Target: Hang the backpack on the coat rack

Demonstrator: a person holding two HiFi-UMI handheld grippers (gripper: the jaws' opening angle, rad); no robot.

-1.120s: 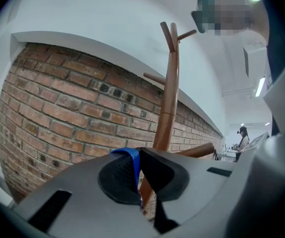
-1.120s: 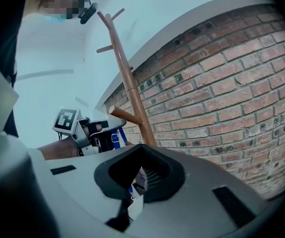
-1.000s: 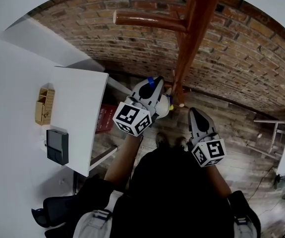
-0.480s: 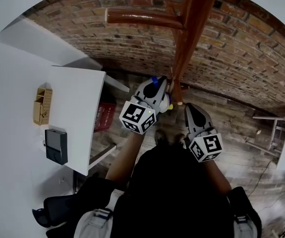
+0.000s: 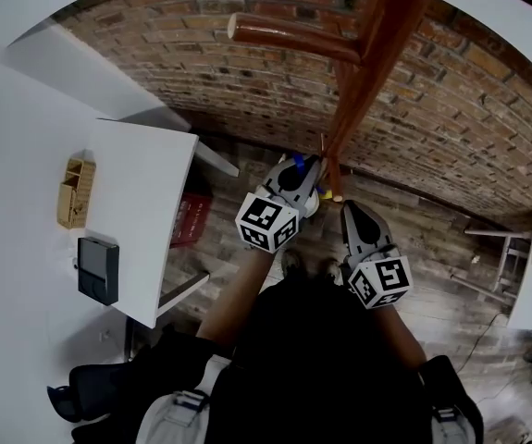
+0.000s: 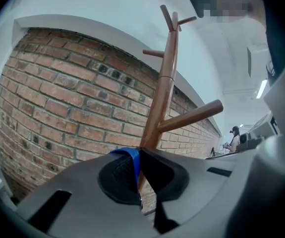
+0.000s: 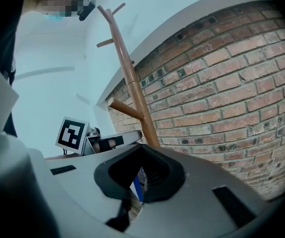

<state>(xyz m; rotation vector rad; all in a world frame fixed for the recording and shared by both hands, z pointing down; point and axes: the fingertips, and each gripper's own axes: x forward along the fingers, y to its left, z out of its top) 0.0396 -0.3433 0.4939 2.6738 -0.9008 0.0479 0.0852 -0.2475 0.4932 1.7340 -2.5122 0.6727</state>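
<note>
Mostly the left gripper (image 5: 313, 167) hides the backpack (image 5: 313, 202) (fingers (image 6: 113, 180) pinch its strap (image 6: 131, 160)); right gripper (image 5: 349, 208) closed.

We could read no word, number or brand anywhere. The only signs were black-and-white square markers (patterns, not letters), which stood on the cube (image 5: 267, 222) of the left gripper (image 5: 307, 169) and on the cube (image 5: 381, 281) of the right gripper (image 5: 351, 209). The red thing (image 5: 190, 220) under the table (image 5: 145, 202) perhaps bore pale print, too small for us to read.
</note>
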